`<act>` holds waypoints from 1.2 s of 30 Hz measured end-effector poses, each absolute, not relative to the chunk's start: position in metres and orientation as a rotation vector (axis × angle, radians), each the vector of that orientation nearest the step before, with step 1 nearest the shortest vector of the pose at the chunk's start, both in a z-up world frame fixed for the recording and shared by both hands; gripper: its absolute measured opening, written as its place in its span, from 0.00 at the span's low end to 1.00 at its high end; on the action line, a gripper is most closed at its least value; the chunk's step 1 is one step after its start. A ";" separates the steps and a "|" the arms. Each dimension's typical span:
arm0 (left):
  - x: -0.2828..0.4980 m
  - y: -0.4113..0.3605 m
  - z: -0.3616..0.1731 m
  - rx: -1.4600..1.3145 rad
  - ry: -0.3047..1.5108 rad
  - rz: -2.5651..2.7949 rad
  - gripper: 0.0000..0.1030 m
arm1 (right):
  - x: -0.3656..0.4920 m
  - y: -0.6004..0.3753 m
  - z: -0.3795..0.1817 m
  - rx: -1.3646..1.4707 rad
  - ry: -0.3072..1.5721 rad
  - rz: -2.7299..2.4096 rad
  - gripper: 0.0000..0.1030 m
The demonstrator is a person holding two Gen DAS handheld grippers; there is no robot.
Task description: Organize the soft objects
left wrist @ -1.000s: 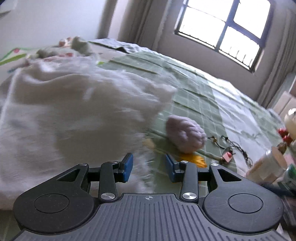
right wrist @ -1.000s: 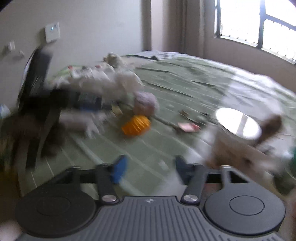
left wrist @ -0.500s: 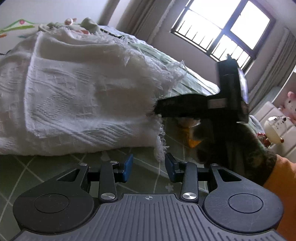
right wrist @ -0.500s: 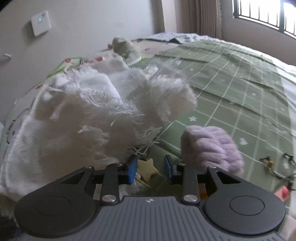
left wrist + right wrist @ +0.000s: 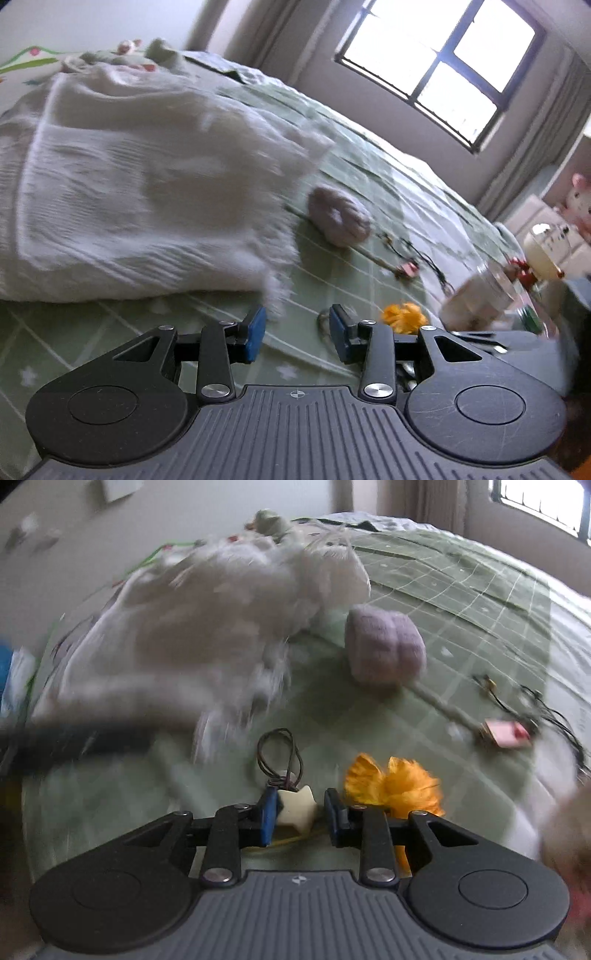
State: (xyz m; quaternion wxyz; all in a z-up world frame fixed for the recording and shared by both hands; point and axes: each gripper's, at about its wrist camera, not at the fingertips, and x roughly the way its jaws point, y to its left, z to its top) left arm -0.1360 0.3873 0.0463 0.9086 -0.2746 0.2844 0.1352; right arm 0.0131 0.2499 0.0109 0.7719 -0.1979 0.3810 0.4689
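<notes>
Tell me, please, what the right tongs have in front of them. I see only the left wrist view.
Observer: The right tongs stand open around a small cream star that lies on the green bedspread.
Operator: Do they press it from both sides?
Observer: No. A gap shows between the star and the right-hand pad.
Operator: Is anything attached to the star?
Observer: A loop of dark cord lies just beyond it. I cannot tell whether the two are joined.
</notes>
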 end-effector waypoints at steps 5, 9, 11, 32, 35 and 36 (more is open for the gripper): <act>-0.129 0.361 0.044 -0.560 0.636 0.267 0.41 | -0.018 0.186 0.042 -0.411 0.646 1.021 0.71; -0.114 0.340 0.040 -0.599 0.708 0.250 0.41 | -0.019 0.145 0.051 -0.378 0.640 0.932 0.75; -0.102 0.334 0.038 -0.635 0.734 0.268 0.41 | -0.016 0.130 0.048 -0.374 0.662 0.880 0.75; -0.068 0.315 0.022 -0.345 0.791 0.245 0.29 | -0.035 0.110 0.031 -0.385 0.692 0.752 0.75; -0.086 0.330 0.026 -0.390 0.749 0.246 0.28 | -0.024 0.128 0.046 -0.367 0.668 0.794 0.75; -0.094 0.337 0.029 -0.400 0.734 0.249 0.28 | -0.017 0.139 0.053 -0.363 0.651 0.809 0.75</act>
